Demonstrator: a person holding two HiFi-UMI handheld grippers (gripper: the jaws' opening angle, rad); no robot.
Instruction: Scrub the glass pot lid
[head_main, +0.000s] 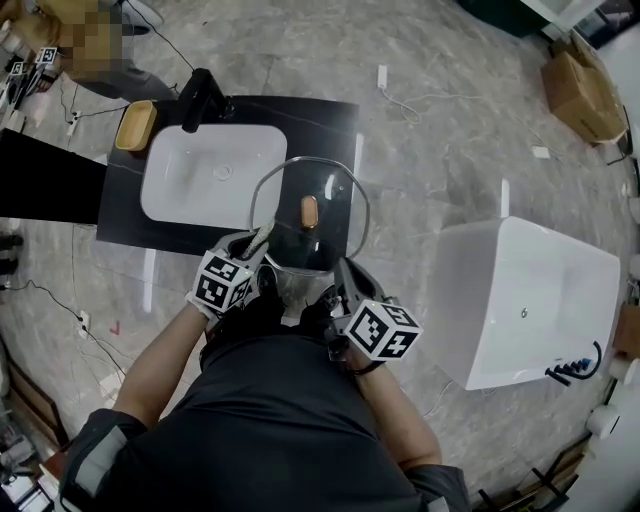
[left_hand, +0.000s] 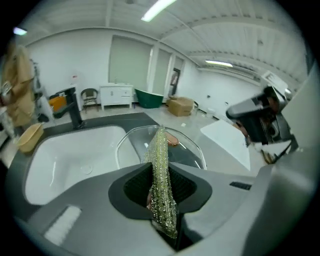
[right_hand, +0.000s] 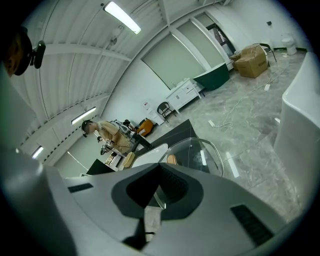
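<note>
While the lid (head_main: 335, 215) hangs over the counter (head_main: 120, 215) beside the sink (head_main: 215, 175), scrubbing appears barely begun. Left gripper (left_hand: 161, 200): fingers (left_hand: 132, 186) clamped on a scrubber (left_hand: 160, 165) near the lid's rim. Right gripper (right_hand: 155, 195): fingers pinching that rim.

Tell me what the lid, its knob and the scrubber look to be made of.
The lid looks like clear, glossy glass: the dark counter shows through it, and its thin bright rim may be metal. The knob is matte orange-brown, perhaps wood or plastic. The scrubber is a limp, glittery green-gold mesh, probably metallic-thread fabric.
</note>
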